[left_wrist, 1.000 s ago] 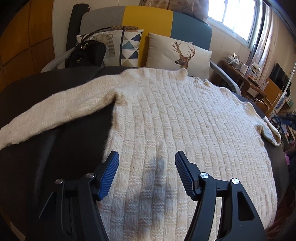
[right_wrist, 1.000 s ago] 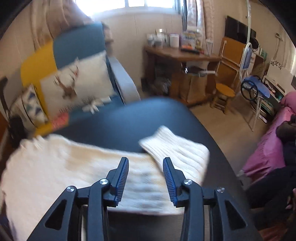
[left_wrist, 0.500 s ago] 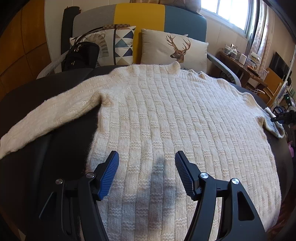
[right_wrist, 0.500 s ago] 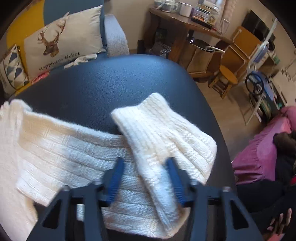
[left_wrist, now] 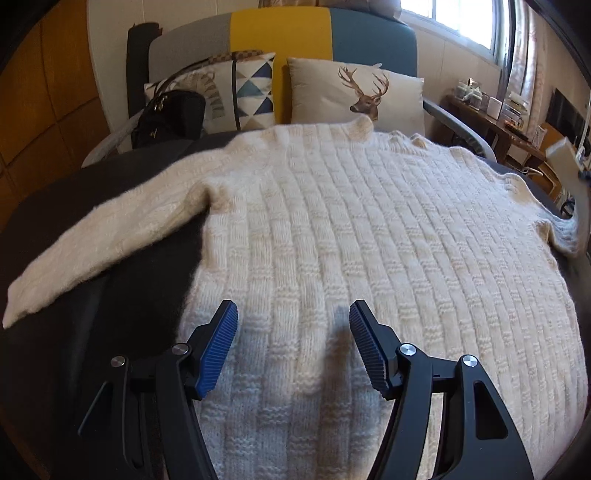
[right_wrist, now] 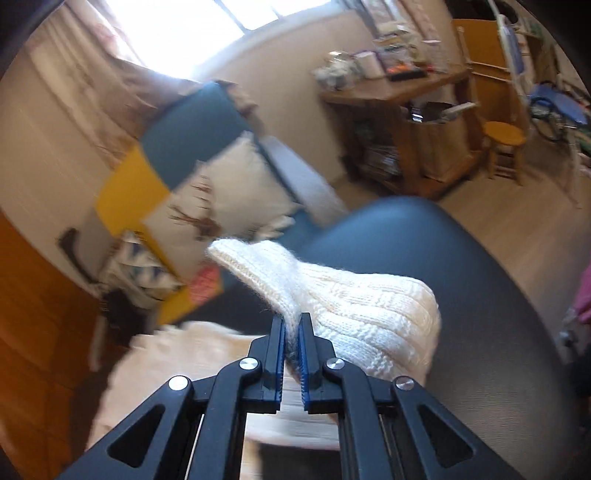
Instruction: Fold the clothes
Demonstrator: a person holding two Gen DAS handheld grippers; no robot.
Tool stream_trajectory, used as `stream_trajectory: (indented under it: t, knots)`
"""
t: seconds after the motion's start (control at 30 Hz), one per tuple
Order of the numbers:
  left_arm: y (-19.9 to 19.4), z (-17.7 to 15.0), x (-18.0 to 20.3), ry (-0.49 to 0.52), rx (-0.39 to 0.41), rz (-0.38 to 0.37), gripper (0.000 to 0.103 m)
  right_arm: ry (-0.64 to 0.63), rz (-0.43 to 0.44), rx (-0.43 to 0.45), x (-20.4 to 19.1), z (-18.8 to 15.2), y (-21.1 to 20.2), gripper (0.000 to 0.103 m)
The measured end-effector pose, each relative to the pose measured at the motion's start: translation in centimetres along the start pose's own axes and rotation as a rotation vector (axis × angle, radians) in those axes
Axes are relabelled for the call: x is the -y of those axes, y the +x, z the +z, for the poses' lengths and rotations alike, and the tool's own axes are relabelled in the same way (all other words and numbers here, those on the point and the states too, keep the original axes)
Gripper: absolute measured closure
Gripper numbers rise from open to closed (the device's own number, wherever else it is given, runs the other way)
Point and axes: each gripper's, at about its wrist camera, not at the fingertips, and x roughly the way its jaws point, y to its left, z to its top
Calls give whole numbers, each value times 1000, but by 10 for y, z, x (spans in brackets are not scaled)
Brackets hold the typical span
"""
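A cream knitted sweater (left_wrist: 369,236) lies flat on a black round table (left_wrist: 92,302), its left sleeve (left_wrist: 103,236) stretched out to the left. My left gripper (left_wrist: 293,321) hovers open over the sweater's lower body, nothing between its blue pads. In the right wrist view my right gripper (right_wrist: 290,325) is shut on the cuff of the right sleeve (right_wrist: 351,302) and holds it lifted off the table (right_wrist: 461,295). The sleeve end folds over the right finger. The rest of the sweater (right_wrist: 177,362) lies blurred below.
A sofa (left_wrist: 280,33) with a deer cushion (left_wrist: 354,92), a patterned cushion (left_wrist: 240,92) and a black handbag (left_wrist: 170,114) stands behind the table. A wooden desk (right_wrist: 399,122) with clutter and a yellow stool (right_wrist: 504,144) stand on the floor to the right.
My right gripper closed on the right sleeve's cuff and lifted it from the table, tilting up. The left gripper stayed open and edged slightly forward over the sweater.
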Motion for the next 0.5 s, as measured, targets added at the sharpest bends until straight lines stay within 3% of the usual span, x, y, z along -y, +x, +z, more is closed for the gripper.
stream_trajectory:
  t: [0.23, 0.37, 0.5]
  knots:
    - [3, -4, 4, 31, -8, 35, 37, -177, 271, 27, -145, 15, -2, 98]
    - [2, -4, -3, 3, -8, -7, 37, -257, 385, -28, -226, 0, 22, 98]
    - [1, -4, -5, 0, -4, -27, 36, -323, 456, -131, -290, -30, 72, 98]
